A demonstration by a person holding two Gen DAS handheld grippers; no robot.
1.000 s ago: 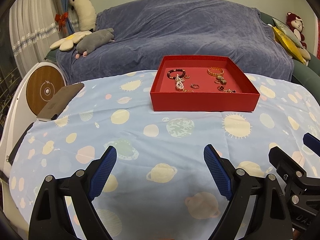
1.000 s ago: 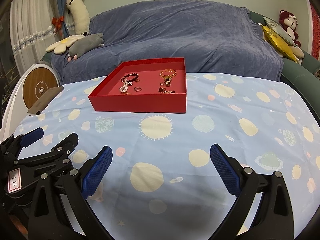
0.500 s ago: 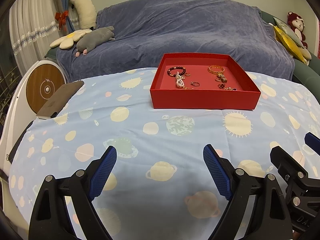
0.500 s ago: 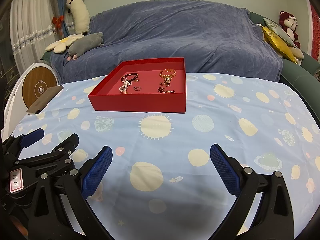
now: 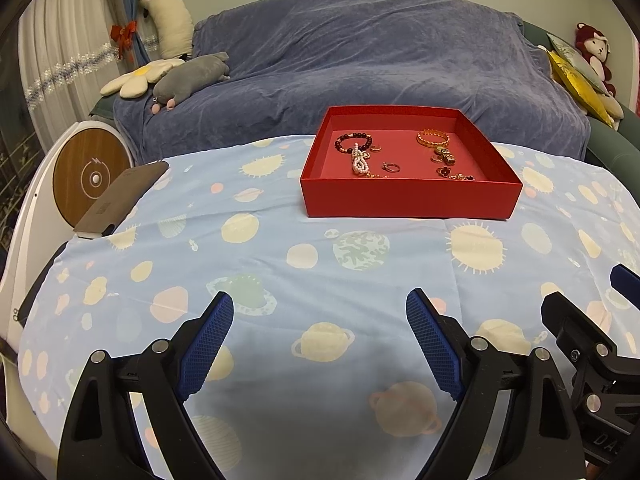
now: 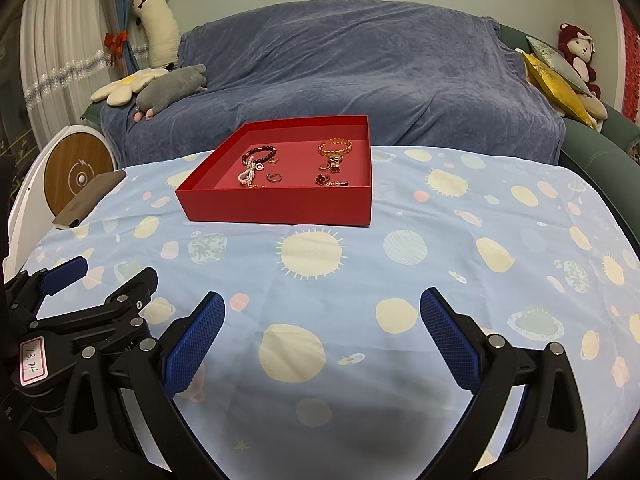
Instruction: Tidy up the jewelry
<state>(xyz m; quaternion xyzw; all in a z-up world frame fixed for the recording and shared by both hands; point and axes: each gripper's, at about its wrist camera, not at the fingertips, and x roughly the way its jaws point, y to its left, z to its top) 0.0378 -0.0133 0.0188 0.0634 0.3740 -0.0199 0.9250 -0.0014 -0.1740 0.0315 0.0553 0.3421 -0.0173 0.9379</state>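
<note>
A shallow red box [image 5: 408, 200] [image 6: 276, 206] sits toward the far side of the table. Inside lie a dark bead bracelet [image 5: 352, 142] [image 6: 259, 154], a pearl strand [image 5: 360, 162] [image 6: 247, 174], a gold bracelet [image 5: 433, 138] [image 6: 335, 147], a ring [image 5: 391, 167] [image 6: 274, 177] and several small charms. My left gripper [image 5: 320, 344] hovers open over the near cloth, well short of the box. My right gripper [image 6: 322, 340] is open too, beside it on the right. Nothing sits between either pair of blue pads.
A light blue cloth [image 5: 280, 264] with planets and suns covers the table. A dark flat device [image 5: 120, 198] lies at the left edge, by a round wooden disc [image 5: 92, 178]. Behind stands a sofa under a blue throw [image 5: 360, 60] with plush toys.
</note>
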